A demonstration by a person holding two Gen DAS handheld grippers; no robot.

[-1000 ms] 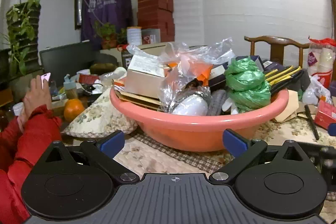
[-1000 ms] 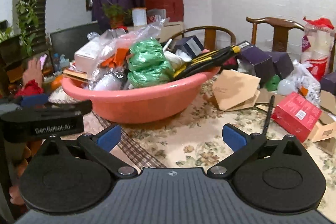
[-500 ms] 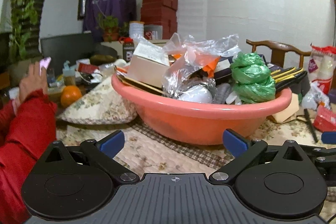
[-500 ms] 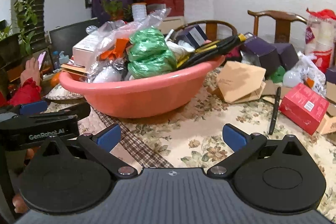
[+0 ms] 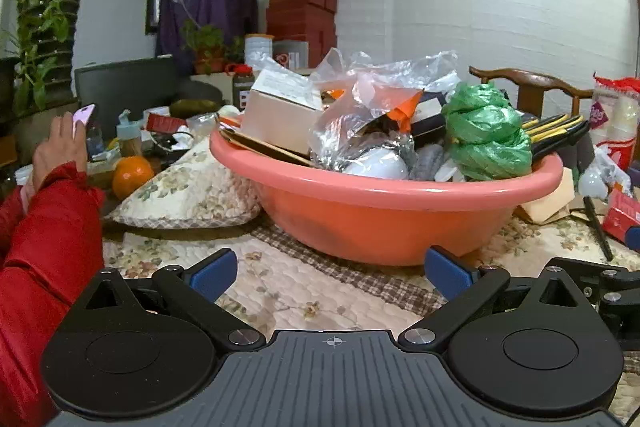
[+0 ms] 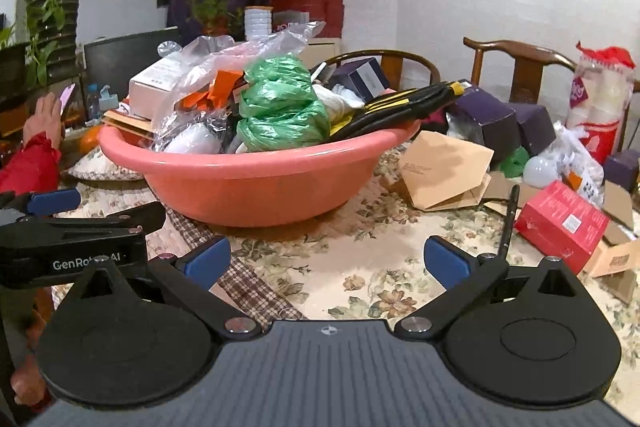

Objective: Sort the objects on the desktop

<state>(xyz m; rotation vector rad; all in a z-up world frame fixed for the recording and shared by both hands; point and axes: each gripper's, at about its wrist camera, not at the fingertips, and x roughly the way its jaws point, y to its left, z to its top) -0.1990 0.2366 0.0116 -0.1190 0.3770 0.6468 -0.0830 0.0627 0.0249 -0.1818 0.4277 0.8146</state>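
— What sits in the basin [image 6: 256, 183]?
— It's salmon-pink, upright on the floral cloth, heaped: a green bag [image 6: 280, 111], a white box [image 5: 280, 115], crumpled clear plastic [image 5: 372, 99], black-and-yellow tools [image 6: 404, 107] over the rim.
— And beside it?
— A red box [image 6: 560, 223], a black pen [image 6: 508, 219], tan cardboard [image 6: 444, 171].

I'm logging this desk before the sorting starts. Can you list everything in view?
Basin: one, salmon pink, centre of table, heaped full.
Plastic bag: one, green, bunched on top of the heap.
Clear bag: one, see-through, in the basin beside the green one.
Pale box: one, beige, left part of the heap.
Red box: one, red, on the table right of the basin.
Pen: one, black, beside the red box.
Orange: one, orange, left of the basin.
Tablecloth: one, floral cream, under everything.
Bystander's hand: one, red sleeve, far left, holding a pink phone.
Left gripper: open, empty.
Right gripper: open, empty.
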